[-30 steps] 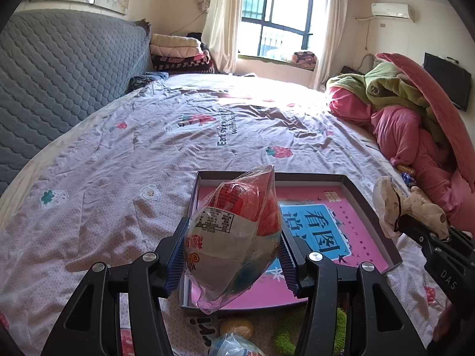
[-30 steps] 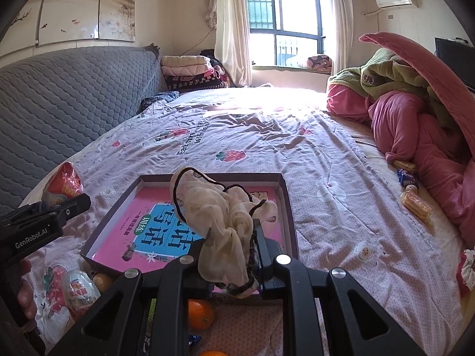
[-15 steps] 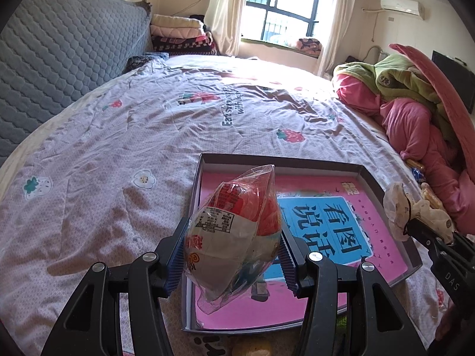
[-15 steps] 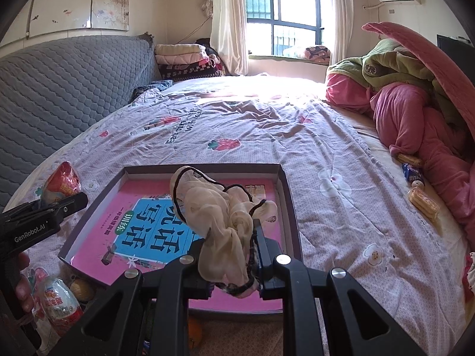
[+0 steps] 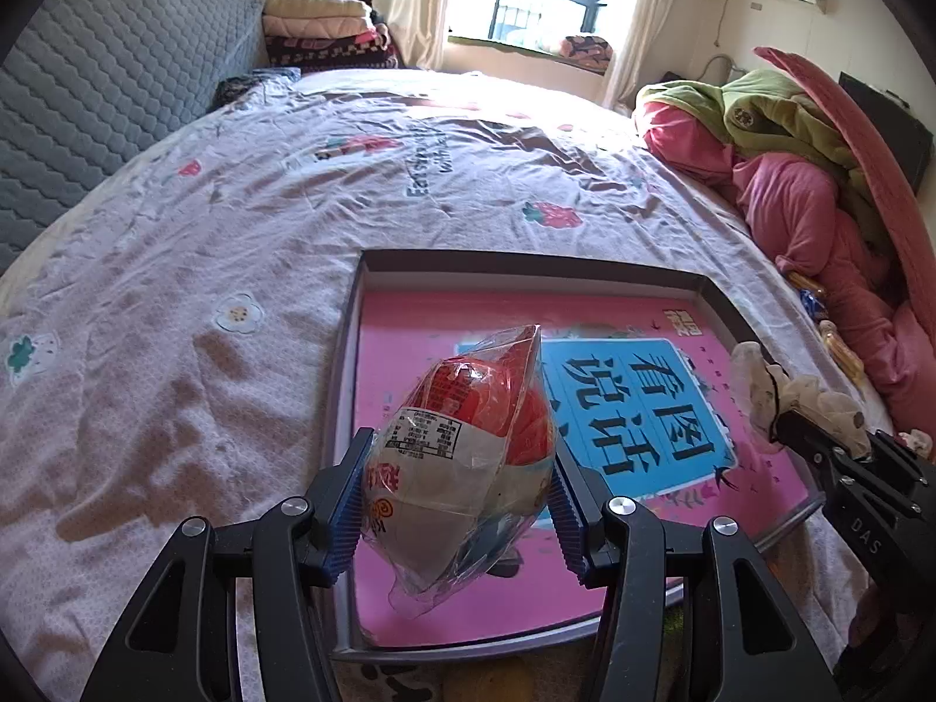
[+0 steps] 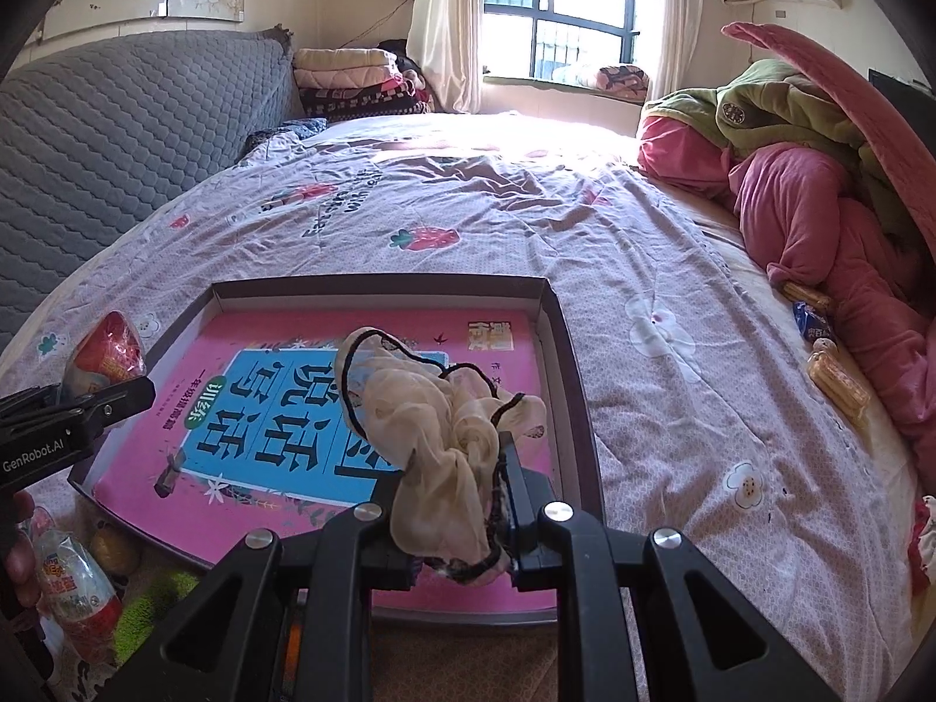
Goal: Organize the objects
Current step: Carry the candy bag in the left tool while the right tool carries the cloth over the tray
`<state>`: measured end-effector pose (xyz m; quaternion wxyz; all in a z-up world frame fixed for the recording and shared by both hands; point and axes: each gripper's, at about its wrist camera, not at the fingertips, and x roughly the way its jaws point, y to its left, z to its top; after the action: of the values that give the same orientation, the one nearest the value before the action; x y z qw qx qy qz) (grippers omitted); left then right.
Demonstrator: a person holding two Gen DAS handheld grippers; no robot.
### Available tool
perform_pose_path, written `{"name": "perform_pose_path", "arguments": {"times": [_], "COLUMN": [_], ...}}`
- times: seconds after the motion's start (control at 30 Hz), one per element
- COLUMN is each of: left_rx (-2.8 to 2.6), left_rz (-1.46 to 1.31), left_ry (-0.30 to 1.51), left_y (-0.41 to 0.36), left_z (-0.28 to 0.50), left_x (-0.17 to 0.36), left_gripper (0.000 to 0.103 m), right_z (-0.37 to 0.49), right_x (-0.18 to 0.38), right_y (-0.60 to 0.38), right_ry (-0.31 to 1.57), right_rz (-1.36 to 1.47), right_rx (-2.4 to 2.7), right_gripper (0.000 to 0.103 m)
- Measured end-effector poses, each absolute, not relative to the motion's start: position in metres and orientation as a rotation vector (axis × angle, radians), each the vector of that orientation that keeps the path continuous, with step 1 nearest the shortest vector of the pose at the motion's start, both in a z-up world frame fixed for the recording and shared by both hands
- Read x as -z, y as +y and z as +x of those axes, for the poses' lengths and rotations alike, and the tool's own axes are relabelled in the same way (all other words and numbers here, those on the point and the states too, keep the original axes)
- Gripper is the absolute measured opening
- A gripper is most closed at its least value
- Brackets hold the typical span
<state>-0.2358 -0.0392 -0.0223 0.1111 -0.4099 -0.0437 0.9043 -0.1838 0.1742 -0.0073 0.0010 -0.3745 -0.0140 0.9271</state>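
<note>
A snack bag [image 5: 462,468] with a red and white toy egg inside sits up in the air over the near left corner of the tray [image 5: 345,351]. The left gripper [image 5: 459,503] pinches it from both sides. A crumpled cream cloth [image 6: 433,439] hangs over the right side of the tray, squeezed tight in the right gripper [image 6: 453,503]. The tray lies on the bed [image 5: 175,292] with a pink book [image 6: 281,409] flat inside it.
</note>
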Motion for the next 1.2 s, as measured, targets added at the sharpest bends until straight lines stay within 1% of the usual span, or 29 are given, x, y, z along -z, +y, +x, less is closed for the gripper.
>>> {"name": "perform_pose_path", "arguments": {"times": [0.37, 0.6, 0.9, 1.07, 1.2], "left_rx": [-2.633, -2.621, -2.616, -2.617, -2.609], "left_rz": [-1.295, -1.332, -1.352, -1.356, -1.359], "left_ry": [-0.036, -0.042, 0.002, 0.026, 0.031], "left_y": [-0.031, -0.034, -0.03, -0.028, -0.029], "left_z": [-0.242, -0.246, -0.247, -0.247, -0.247], "left_x": [0.037, 0.042, 0.046, 0.047, 0.047], "left_gripper": [0.056, 0.056, 0.057, 0.057, 0.057], "right_z": [-0.186, -0.188, -0.189, -0.185, -0.184], "right_x": [0.013, 0.017, 0.021, 0.017, 0.014], "right_y": [0.174, 0.173, 0.172, 0.172, 0.174], "right_ry": [-0.042, -0.066, -0.03, -0.022, -0.018], "right_rz": [-1.219, -1.256, -1.314, -1.29, -1.286], "right_rx": [-2.89, -2.865, -2.865, -2.877, -2.867], "right_gripper": [0.021, 0.021, 0.027, 0.039, 0.043]}}
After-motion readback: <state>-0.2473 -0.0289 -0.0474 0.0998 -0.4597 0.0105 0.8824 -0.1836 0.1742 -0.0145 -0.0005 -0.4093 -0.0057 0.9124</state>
